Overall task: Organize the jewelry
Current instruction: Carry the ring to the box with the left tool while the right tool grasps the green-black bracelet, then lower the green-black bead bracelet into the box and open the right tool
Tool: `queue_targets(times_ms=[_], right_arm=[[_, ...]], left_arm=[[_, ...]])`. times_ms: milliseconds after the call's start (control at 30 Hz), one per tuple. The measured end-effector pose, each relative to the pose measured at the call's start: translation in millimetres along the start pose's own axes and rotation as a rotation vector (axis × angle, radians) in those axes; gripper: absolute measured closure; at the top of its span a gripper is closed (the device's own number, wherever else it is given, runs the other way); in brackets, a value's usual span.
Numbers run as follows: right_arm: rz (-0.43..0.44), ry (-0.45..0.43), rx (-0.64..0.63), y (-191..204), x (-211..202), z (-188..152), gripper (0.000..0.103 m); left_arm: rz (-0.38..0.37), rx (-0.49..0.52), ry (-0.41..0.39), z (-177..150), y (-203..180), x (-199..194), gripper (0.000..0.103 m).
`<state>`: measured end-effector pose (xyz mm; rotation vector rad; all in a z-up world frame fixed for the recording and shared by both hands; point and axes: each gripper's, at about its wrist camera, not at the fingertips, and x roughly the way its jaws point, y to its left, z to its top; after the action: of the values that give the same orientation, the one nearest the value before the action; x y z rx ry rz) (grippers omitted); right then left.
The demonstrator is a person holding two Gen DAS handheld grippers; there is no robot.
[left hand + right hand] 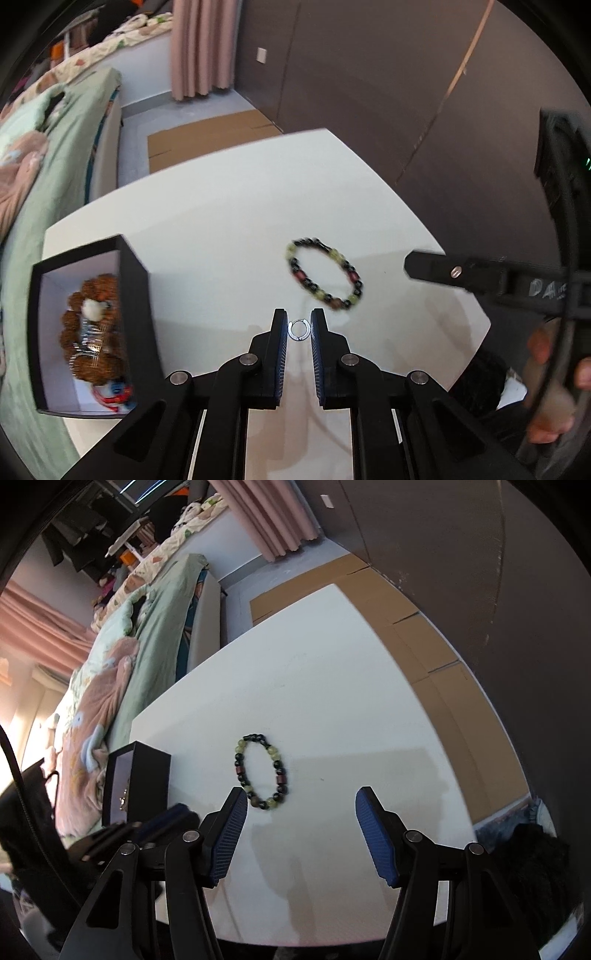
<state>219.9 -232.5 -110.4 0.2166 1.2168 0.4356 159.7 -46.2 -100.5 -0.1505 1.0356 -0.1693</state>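
Observation:
A small silver hoop ring sits between the fingertips of my left gripper, whose jaws are closed on its sides above the white table. A bracelet of black, green and red beads lies on the table just beyond, also in the right wrist view. A black box with a white inside at the left holds a brown bead bracelet and other pieces; it also shows in the right wrist view. My right gripper is open and empty, near the bracelet.
A bed with green bedding runs along the table's left side. Flat cardboard lies on the floor beyond and right of the table. A dark wall stands behind. The right gripper's finger reaches in from the right.

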Motion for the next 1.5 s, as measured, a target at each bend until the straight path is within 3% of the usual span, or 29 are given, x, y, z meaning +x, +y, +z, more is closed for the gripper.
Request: queue_targets(times_ms=[433, 900, 1033, 1133, 1167, 1233, 1267, 1300, 1400, 1500], right_arm=[[-0.056, 0.026, -0.062, 21.3, 36.5, 6.9, 0.06], [-0.179, 0.021, -0.151, 41.4, 57.2, 10.0, 0.071], [-0.193, 0.024, -0.154, 42.8, 58.1, 11.4, 0.093], [-0.165, 0.016, -0.134, 40.8, 51.4, 11.0, 0.094], [-0.158, 0.004, -0.139, 43.1, 47.1, 11.3, 0.094], [-0.133, -0.022, -0.145, 49.1, 37.8, 12.2, 0.094], [-0.111, -0.039, -0.147, 52.3, 30.3, 11.7, 0.094], [-0.1, -0.048, -0.149, 54.7, 26.3, 11.6, 0.094], [-0.05, -0.085, -0.156, 63.6, 9.7, 9.3, 0.094], [0.013, -0.119, -0.165, 73.8, -6.1, 7.8, 0.094]], left_arm=[[0.006, -0.095, -0.084, 0.0, 51.1, -41.0, 0.09], [0.015, -0.229, -0.141, 3.3, 106.5, -62.4, 0.09], [0.018, -0.268, -0.154, 3.1, 117.6, -67.7, 0.09], [0.053, -0.261, -0.137, 5.3, 118.6, -68.8, 0.088], [0.052, -0.267, -0.133, 5.2, 120.3, -69.0, 0.083], [0.043, -0.294, -0.137, 4.2, 124.8, -71.2, 0.053], [0.047, -0.299, -0.145, 4.5, 125.9, -72.7, 0.028], [0.054, -0.302, -0.162, 4.0, 127.0, -76.3, 0.02], [0.073, -0.304, -0.203, 3.2, 129.5, -86.5, 0.02], [0.069, -0.327, -0.195, 3.5, 136.0, -86.6, 0.02]])
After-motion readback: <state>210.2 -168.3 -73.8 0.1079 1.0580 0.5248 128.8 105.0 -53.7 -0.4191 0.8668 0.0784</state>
